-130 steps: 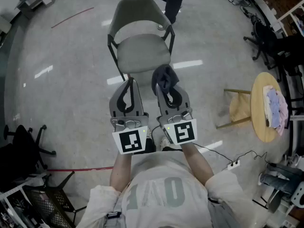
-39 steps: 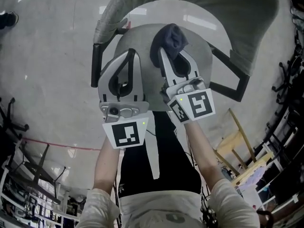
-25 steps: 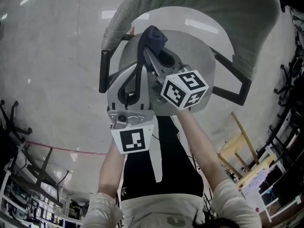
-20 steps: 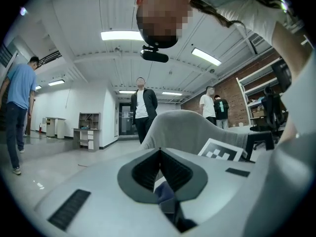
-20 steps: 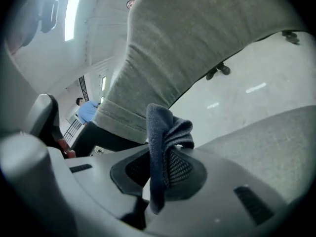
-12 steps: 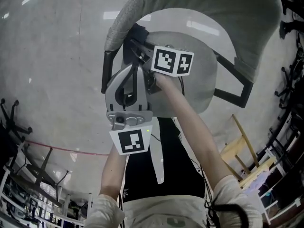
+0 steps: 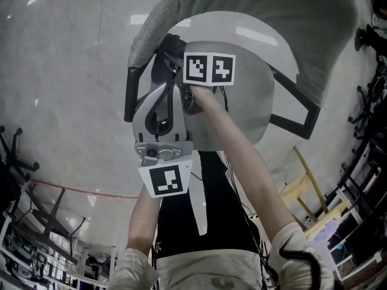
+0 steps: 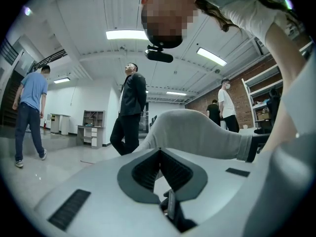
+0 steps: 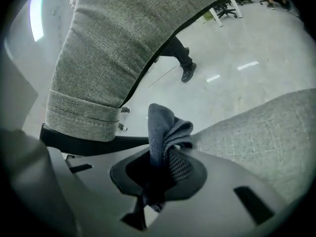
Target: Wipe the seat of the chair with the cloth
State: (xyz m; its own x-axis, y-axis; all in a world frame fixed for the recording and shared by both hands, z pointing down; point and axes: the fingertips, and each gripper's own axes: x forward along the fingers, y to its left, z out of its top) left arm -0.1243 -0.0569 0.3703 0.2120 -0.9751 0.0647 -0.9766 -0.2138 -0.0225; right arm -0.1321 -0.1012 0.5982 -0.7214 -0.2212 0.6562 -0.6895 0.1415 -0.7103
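Observation:
The grey fabric chair fills the head view, with its round seat (image 7: 248, 95) below the curved backrest (image 7: 260, 5). My right gripper (image 7: 168, 48) reaches across to the seat's left rear edge, shut on a dark blue-grey cloth (image 7: 172, 43). In the right gripper view the cloth (image 9: 165, 130) sticks up bunched from the jaws, with the seat (image 9: 261, 127) at the right and the backrest (image 9: 113, 48) above. My left gripper (image 7: 170, 84) hovers over the seat's left front, under the right forearm. Its jaws (image 8: 159, 151) are shut with nothing between them.
A black frame arm (image 7: 128, 92) runs down the chair's left side, another (image 7: 296, 110) on the right. A wooden stool (image 7: 302, 186) stands at the right. Several people (image 8: 129, 107) stand on the polished floor (image 7: 66, 71) beyond the chair.
My right gripper has swung the cloth from the middle of the seat leftward to its left rear edge, crossing above the left gripper. The left gripper has barely moved.

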